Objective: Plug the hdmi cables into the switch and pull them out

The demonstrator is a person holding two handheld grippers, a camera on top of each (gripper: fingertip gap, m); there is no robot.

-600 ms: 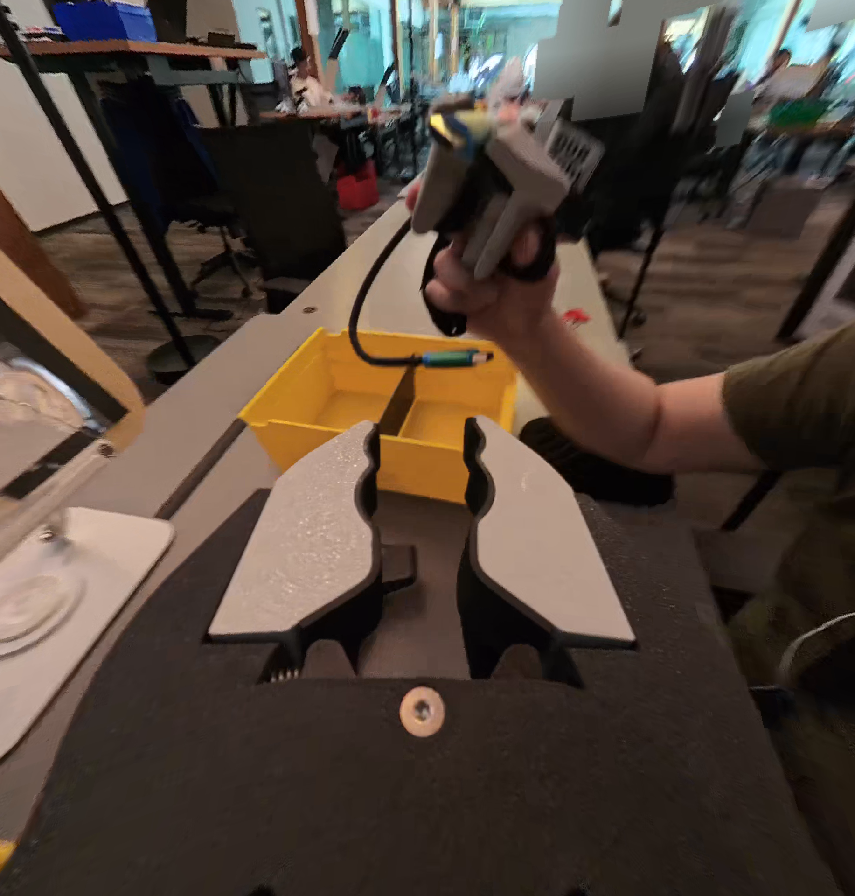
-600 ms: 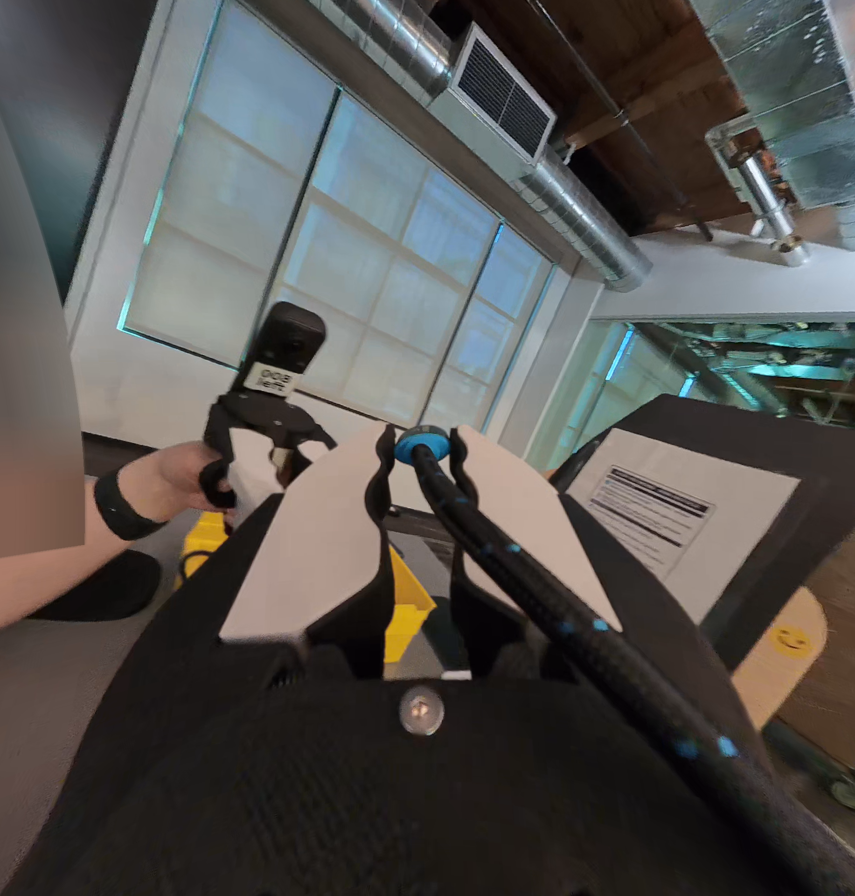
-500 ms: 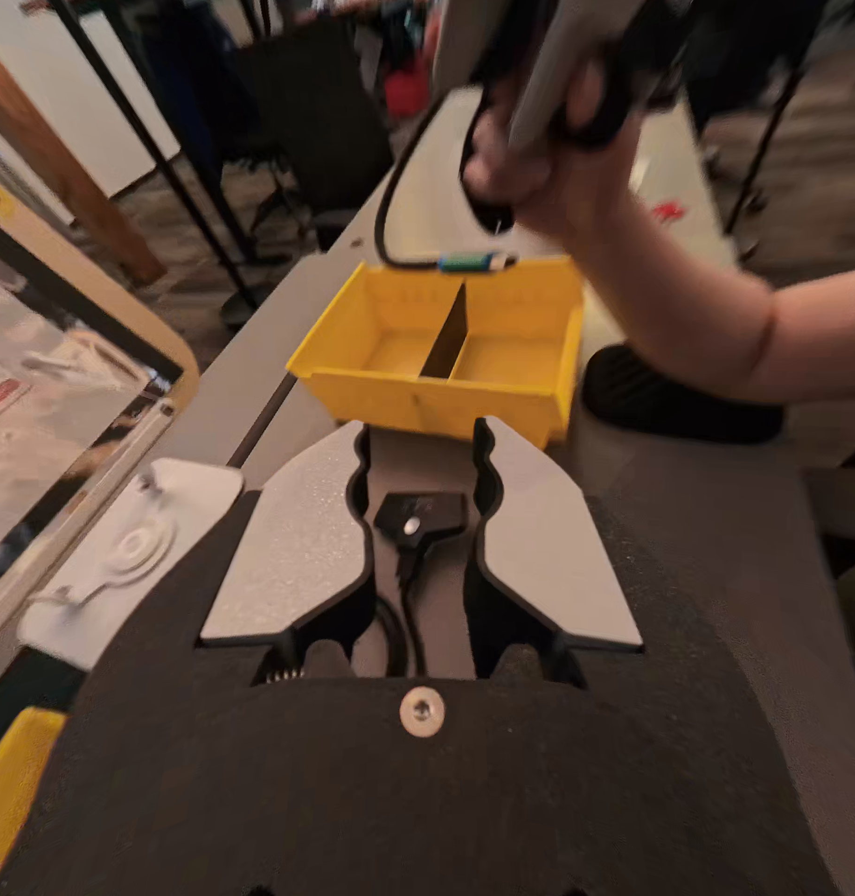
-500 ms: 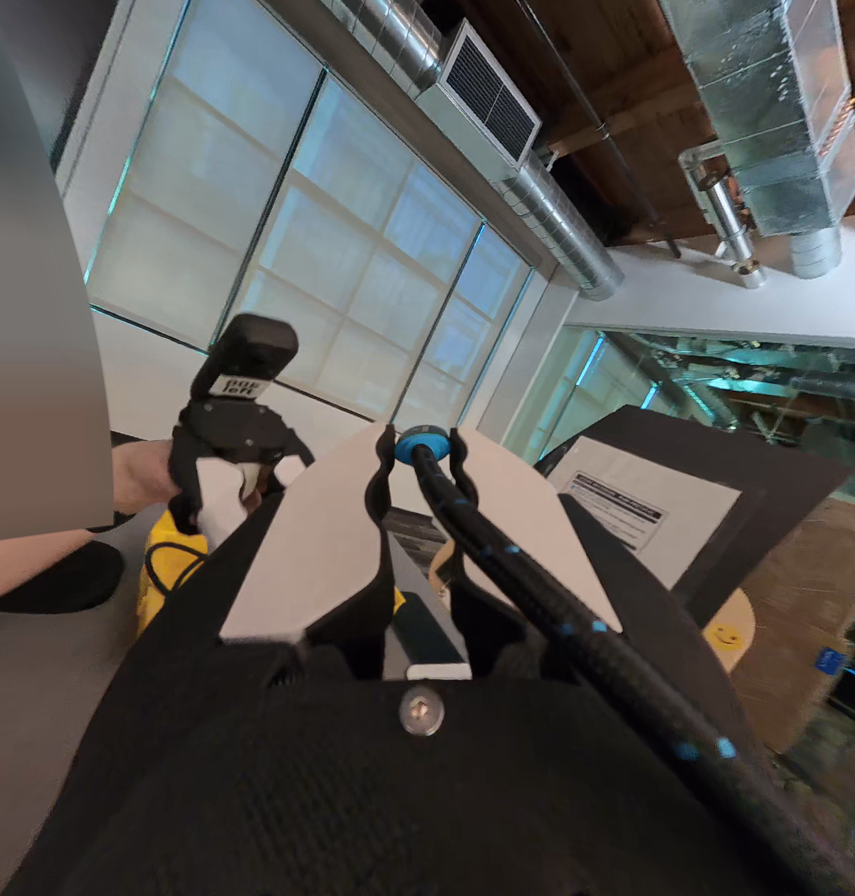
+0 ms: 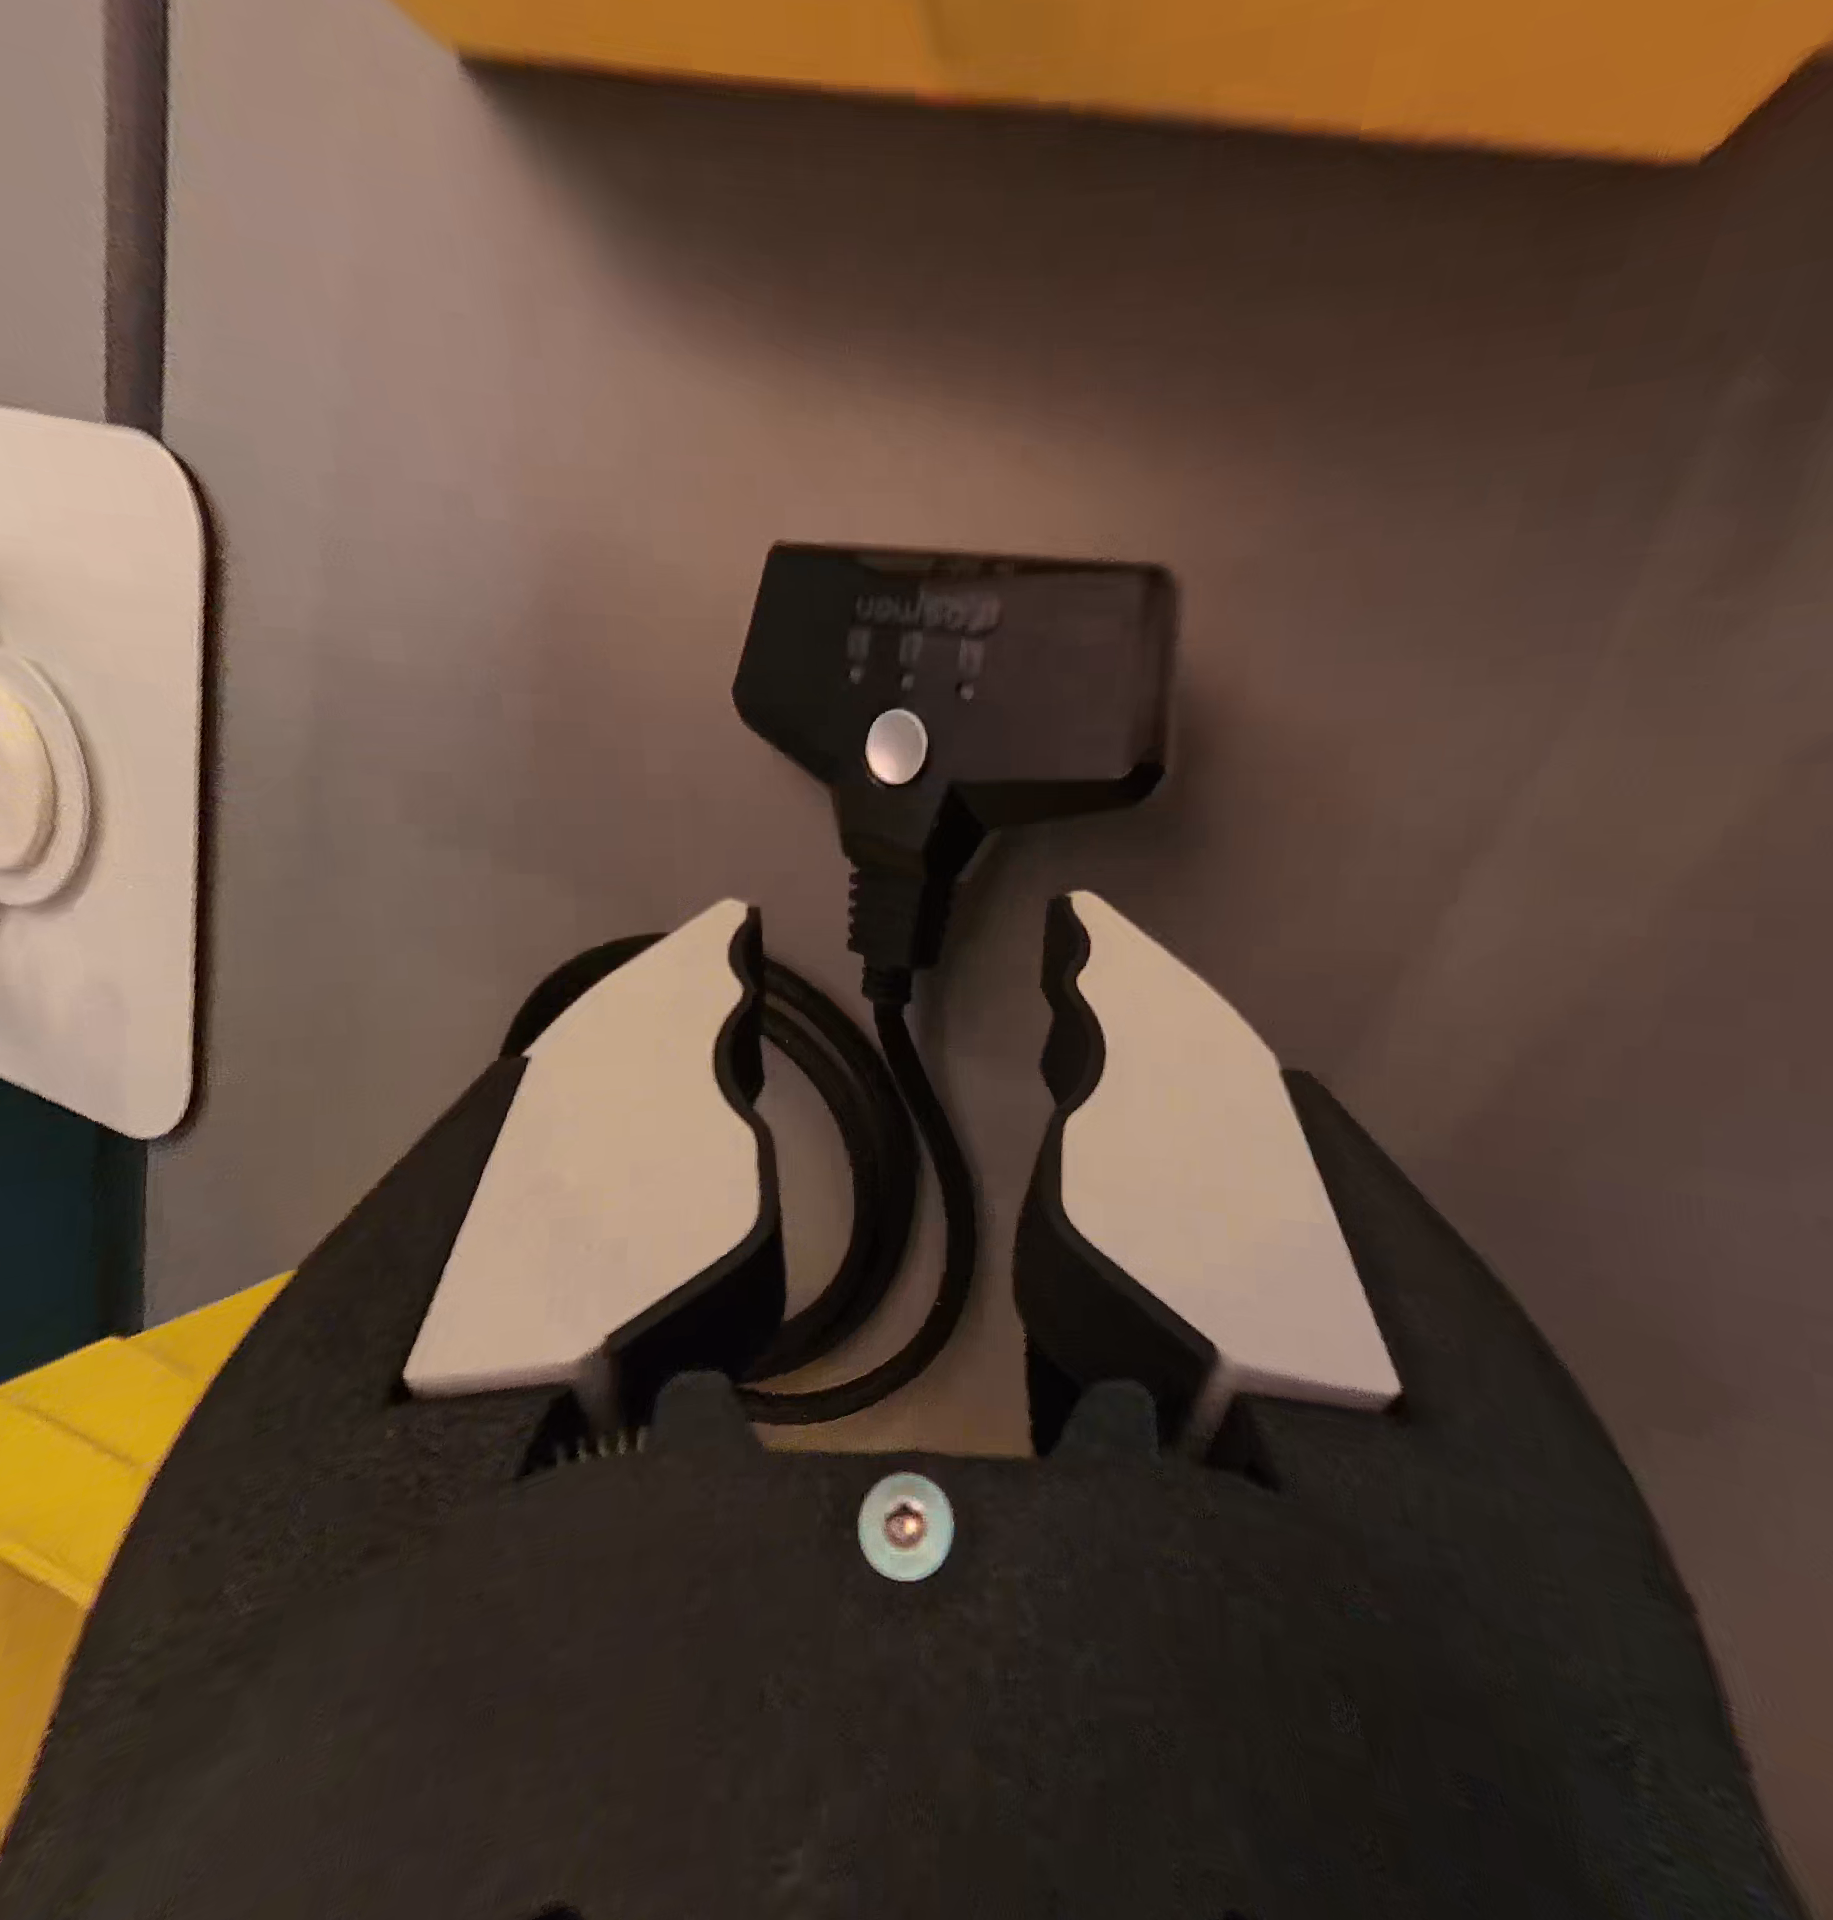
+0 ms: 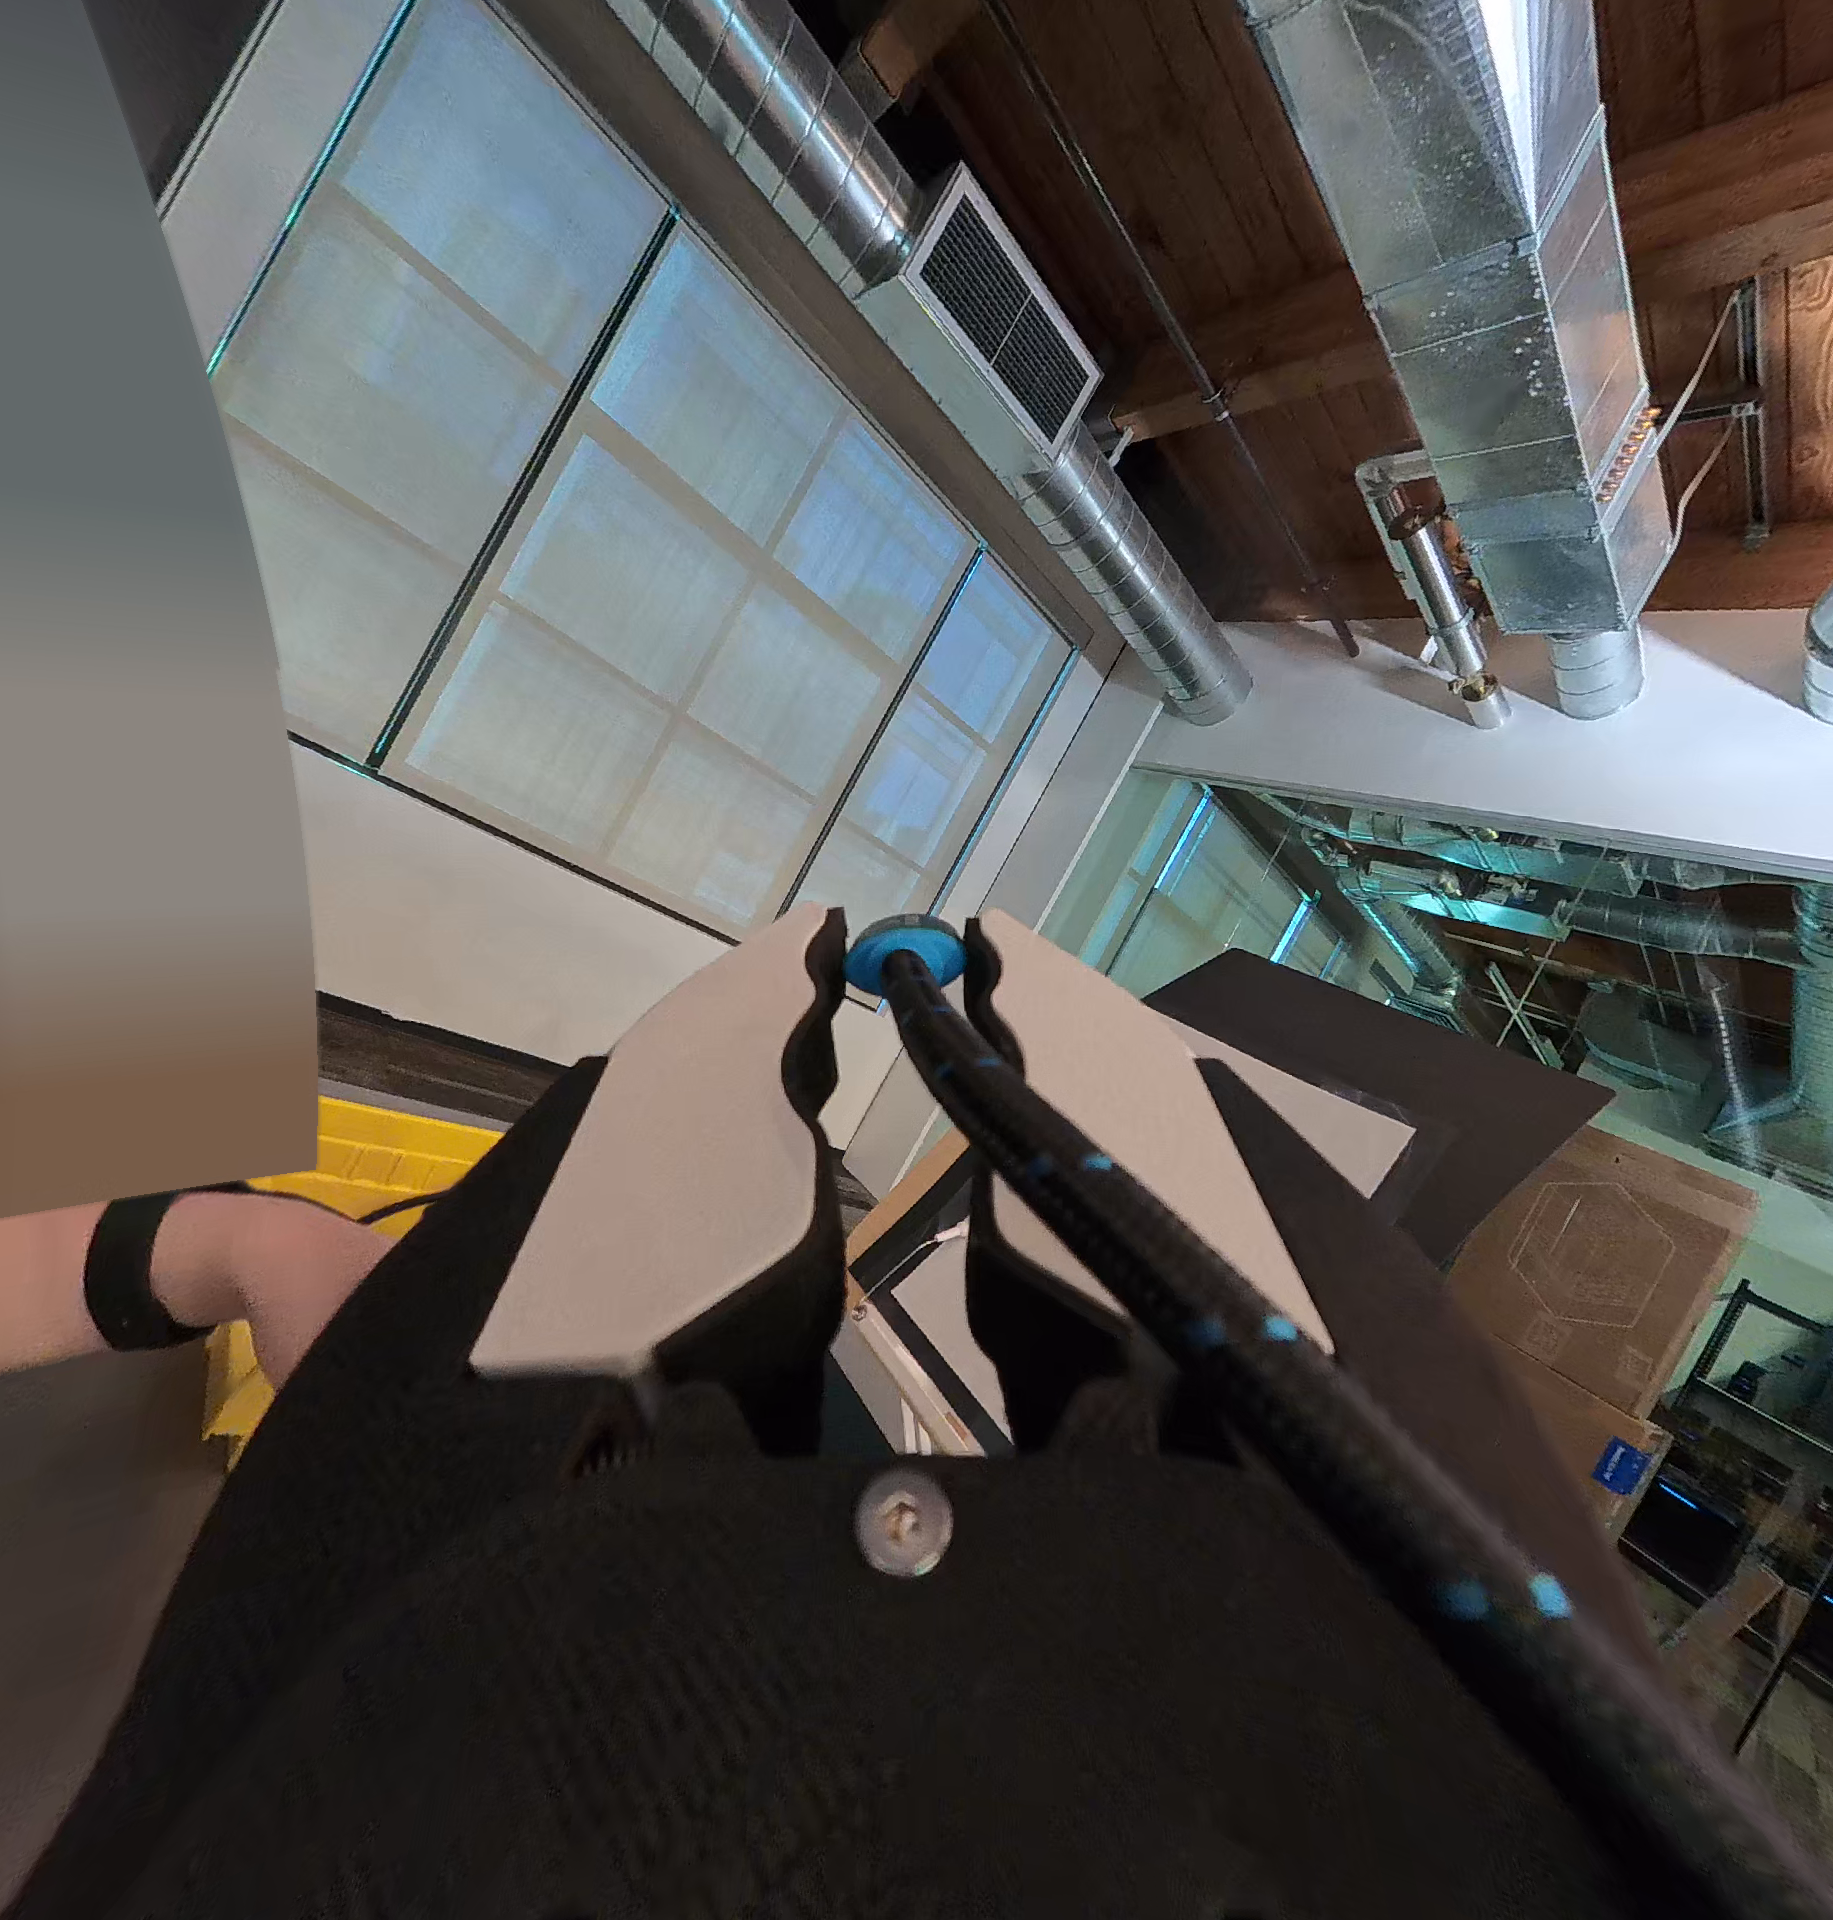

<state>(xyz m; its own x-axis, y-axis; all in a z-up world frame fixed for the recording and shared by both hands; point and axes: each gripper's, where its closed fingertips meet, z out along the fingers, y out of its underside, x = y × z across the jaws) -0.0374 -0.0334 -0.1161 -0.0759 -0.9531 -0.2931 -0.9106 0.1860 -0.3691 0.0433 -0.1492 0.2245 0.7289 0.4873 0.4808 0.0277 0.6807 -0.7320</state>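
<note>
The black HDMI switch [image 5: 953,675] with a round silver button lies flat on the grey table just beyond my left gripper [image 5: 899,914]. The left gripper is open and empty, pointing down at the table, and the switch's own black cable [image 5: 917,1143] runs back between the fingers. My right gripper [image 6: 904,930] points up toward the windows and ceiling. It is shut on the blue-collared end [image 6: 904,956] of a black braided HDMI cable [image 6: 1203,1320], which trails back over the right finger. The plug tip is hidden.
A yellow bin [image 5: 995,73] stands just past the switch; another yellow edge [image 5: 50,1455] is at lower left. A white plate [image 5: 60,748] lies to the left. In the right wrist view a bare forearm with a black wristband [image 6: 133,1278] reaches over a yellow bin [image 6: 392,1143]. Left tips to right tips: about 35 centimeters.
My left gripper has tilted down and closed in on the switch, with its fingers wider apart. The right gripper has tilted further up with the cable still held.
</note>
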